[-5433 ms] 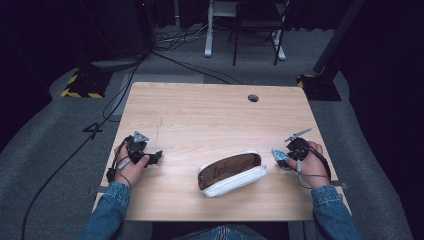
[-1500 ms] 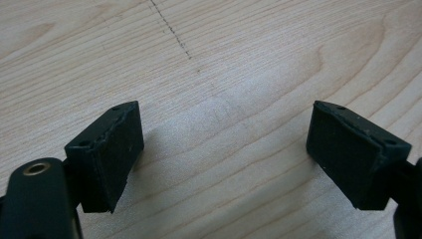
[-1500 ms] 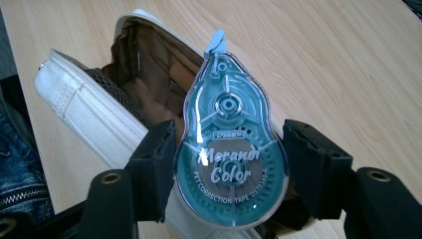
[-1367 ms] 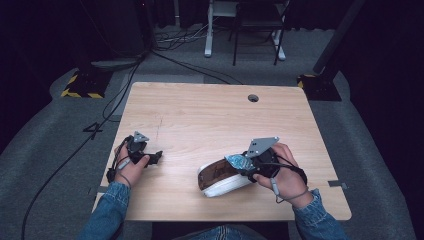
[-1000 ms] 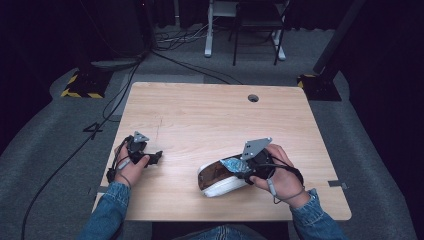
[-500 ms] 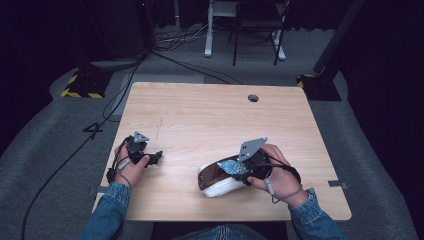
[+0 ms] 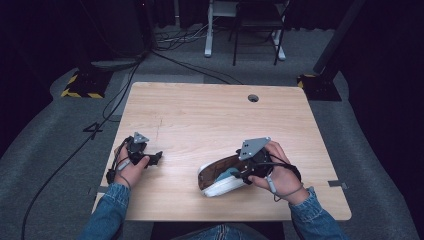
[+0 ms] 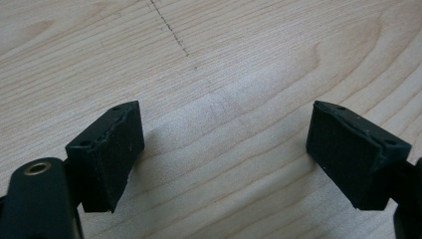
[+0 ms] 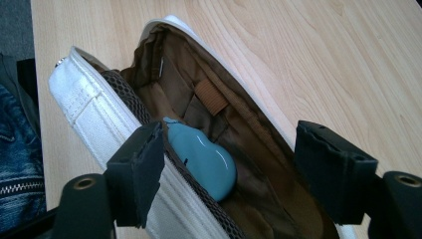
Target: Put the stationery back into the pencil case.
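Observation:
A white canvas pouch (image 7: 216,188) with a brown lining lies open on the wooden table (image 7: 210,115), near its front edge. A smooth teal blue object (image 9: 204,162) rests inside the pouch (image 9: 94,107), against the near wall. My right gripper (image 7: 235,175) reaches into the pouch mouth. Its jaws have just been opening, and the right gripper (image 9: 229,149) now stands open with the blue object (image 7: 227,174) lying loose between the pads, untouched. My left gripper (image 7: 155,157) rests at the table's left front. In its own view the left gripper (image 8: 224,134) is open over bare wood.
A round cable hole (image 7: 253,98) sits near the table's far edge. A faint pencil line (image 7: 159,131) crosses the wood. Beyond the table are chair legs (image 7: 235,47), floor cables (image 7: 180,40) and black-and-yellow stand bases (image 7: 82,85).
The right gripper's jaws have parted and let go of the blue object, which now lies in the pouch. Both hands stay where they were.

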Motion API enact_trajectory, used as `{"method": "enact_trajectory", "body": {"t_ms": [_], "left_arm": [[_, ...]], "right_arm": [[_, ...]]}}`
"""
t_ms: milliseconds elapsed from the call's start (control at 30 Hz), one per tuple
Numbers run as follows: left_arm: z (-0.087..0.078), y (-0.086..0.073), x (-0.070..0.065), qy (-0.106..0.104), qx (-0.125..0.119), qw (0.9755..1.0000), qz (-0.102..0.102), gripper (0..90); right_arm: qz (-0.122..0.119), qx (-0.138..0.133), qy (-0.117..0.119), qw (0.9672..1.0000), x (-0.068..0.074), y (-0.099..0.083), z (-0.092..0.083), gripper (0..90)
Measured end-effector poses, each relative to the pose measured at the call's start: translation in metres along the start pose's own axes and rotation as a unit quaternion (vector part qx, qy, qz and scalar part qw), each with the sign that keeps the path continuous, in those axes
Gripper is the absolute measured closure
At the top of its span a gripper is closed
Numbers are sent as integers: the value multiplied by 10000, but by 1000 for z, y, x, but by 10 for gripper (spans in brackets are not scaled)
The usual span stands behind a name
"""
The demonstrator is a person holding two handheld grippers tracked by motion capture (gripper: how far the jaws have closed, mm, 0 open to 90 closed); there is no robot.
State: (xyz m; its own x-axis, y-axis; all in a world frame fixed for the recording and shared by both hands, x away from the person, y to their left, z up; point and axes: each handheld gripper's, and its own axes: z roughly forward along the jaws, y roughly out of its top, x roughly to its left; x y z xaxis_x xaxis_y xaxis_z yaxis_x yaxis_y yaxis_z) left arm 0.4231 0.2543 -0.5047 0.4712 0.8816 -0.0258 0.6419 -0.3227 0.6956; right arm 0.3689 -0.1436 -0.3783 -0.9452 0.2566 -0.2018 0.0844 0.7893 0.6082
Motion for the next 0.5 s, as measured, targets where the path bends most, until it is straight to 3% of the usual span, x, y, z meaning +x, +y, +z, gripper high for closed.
{"method": "enact_trajectory", "body": {"t_ms": [233,500], "left_arm": [[0,0,0,-6,1,10000,-3,152],[0,-1,0,-11,-10,10000,-5,152]], "right_arm": [[221,-276,-26,9994,-5,-6,-4,289],[907,-785,-166,9926,-19,-21,-26,281]]}}
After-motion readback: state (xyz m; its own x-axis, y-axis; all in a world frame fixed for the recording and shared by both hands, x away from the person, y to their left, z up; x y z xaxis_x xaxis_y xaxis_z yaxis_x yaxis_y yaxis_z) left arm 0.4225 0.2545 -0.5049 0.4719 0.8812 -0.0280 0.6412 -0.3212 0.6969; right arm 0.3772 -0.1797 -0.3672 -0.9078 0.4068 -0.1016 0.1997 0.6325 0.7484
